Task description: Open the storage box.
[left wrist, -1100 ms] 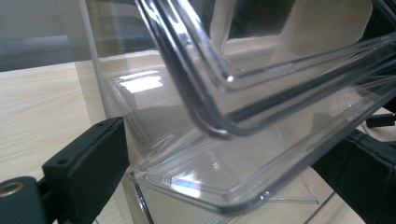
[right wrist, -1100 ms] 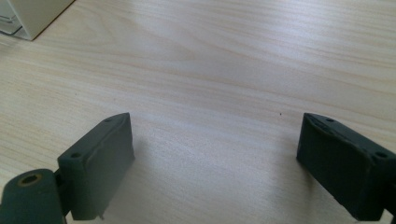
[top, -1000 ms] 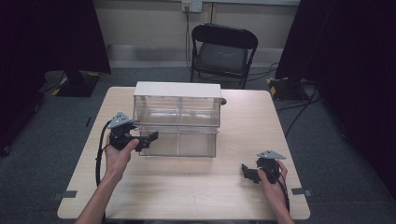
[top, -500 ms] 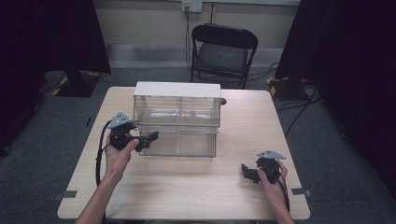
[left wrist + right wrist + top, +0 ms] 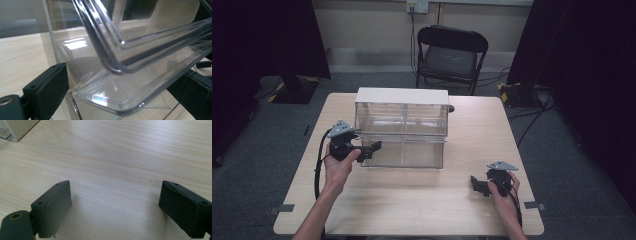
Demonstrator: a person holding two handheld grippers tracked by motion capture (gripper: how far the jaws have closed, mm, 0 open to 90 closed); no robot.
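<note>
A clear plastic drawer cabinet (image 5: 402, 117) with a white top stands on the middle of the wooden table (image 5: 412, 210). Its lower drawer (image 5: 407, 152) sticks out toward me. My left gripper (image 5: 374, 146) is at that drawer's left front corner. In the left gripper view the clear drawer rim (image 5: 120, 97) lies between the widely spread jaws of the left gripper (image 5: 125, 75), which is open and not pinching the rim. My right gripper (image 5: 475, 184) rests low near the table's front right, open, and the right gripper (image 5: 115, 192) has only bare wood (image 5: 120, 150) between its jaws.
A black folding chair (image 5: 451, 52) stands beyond the table's far edge. Cables (image 5: 319, 165) trail from each gripper along the forearms. The cabinet's white corner (image 5: 17, 127) sits at the top left of the right gripper view. Dark curtains hang on both sides.
</note>
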